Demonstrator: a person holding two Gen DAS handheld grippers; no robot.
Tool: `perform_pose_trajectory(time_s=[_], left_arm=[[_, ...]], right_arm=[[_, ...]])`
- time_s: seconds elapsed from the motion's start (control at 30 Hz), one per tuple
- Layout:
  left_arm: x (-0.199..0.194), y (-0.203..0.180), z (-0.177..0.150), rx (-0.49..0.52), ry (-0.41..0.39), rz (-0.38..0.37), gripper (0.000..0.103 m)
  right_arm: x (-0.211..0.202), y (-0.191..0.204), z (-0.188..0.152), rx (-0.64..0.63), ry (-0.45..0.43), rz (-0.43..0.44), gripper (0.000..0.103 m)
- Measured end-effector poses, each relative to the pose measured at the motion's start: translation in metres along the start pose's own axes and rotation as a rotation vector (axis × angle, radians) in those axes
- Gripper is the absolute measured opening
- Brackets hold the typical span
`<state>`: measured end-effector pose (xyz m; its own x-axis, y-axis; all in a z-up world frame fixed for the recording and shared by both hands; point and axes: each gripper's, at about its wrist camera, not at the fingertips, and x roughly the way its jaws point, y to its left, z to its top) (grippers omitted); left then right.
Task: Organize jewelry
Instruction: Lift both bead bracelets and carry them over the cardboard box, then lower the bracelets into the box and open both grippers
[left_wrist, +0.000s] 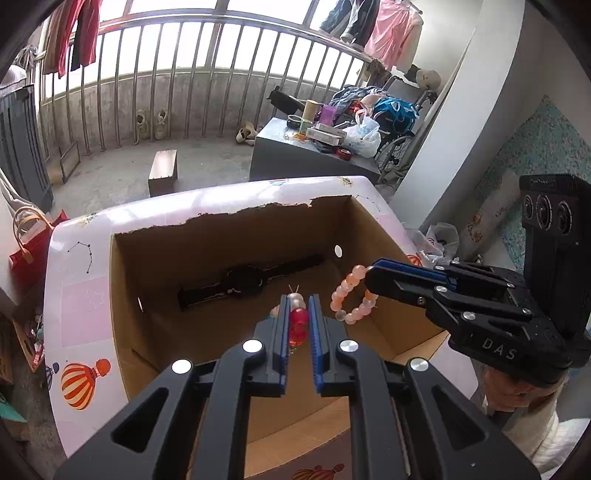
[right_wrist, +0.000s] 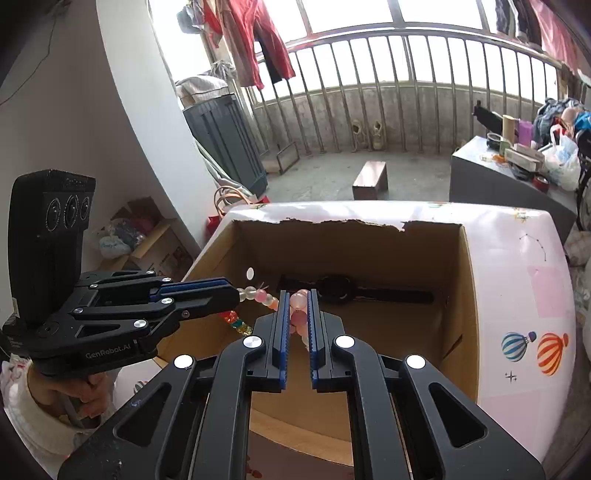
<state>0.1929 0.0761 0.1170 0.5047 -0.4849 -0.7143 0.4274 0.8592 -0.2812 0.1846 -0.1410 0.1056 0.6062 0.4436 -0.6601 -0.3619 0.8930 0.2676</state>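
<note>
My left gripper is shut on a bracelet of red and pale beads, held over an open cardboard box. The right wrist view shows that gripper from the side, with coloured crystal beads hanging below it. My right gripper is shut on a pink bead bracelet. In the left wrist view the right gripper comes in from the right, and the pink ring hangs off its tip above the box's right side. A black watch lies flat on the box floor.
The box sits on a table with a pink balloon-print cloth; its far wall is torn along the top. Beyond stand a wooden stool, a grey cabinet with clutter, and a railing. A red bag sits left of the table.
</note>
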Motion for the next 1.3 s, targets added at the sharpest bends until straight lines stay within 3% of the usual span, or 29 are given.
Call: perform_pose_trajectory(time_s=[0.07,0.17,0.33,0.57,0.7,0.83,0.93,1.07,1.17,1.3], left_arm=[[0.015,0.013,0.000,-0.020,0.055,0.016,0.010],[0.037,0.026,-0.003,-0.007,0.132,0.116,0.010],[0.076,0.032,-0.007,0.116,0.291,0.278,0.010],[0.107,0.029,0.002,0.363,0.384,0.532,0.010],[0.120,0.038,0.008,0.367,0.444,0.559,0.010],[0.126,0.043,0.019,0.407,0.440,0.628,0.010],[0.132,0.053,0.023,0.364,0.495,0.591,0.015],[0.115,0.054,0.026,0.365,0.434,0.594,0.037],[0.085,0.058,0.026,0.310,0.366,0.549,0.037],[0.048,0.050,0.022,0.337,0.256,0.538,0.040]], right_arm=[[0.005,-0.003,-0.003,0.012,0.021,0.015,0.007],[0.015,-0.007,-0.004,0.031,0.049,0.020,0.007],[0.026,-0.007,-0.005,0.036,0.077,0.013,0.007],[0.038,-0.002,0.000,0.025,0.104,0.013,0.007],[0.045,0.000,0.004,0.019,0.114,0.017,0.007],[0.052,0.002,0.009,0.008,0.129,0.010,0.007],[0.062,0.003,0.014,-0.002,0.167,0.010,0.007],[0.081,0.004,0.023,-0.021,0.229,-0.004,0.007],[0.103,0.008,0.027,-0.051,0.299,-0.010,0.007],[0.133,0.014,0.029,-0.047,0.397,0.041,0.007]])
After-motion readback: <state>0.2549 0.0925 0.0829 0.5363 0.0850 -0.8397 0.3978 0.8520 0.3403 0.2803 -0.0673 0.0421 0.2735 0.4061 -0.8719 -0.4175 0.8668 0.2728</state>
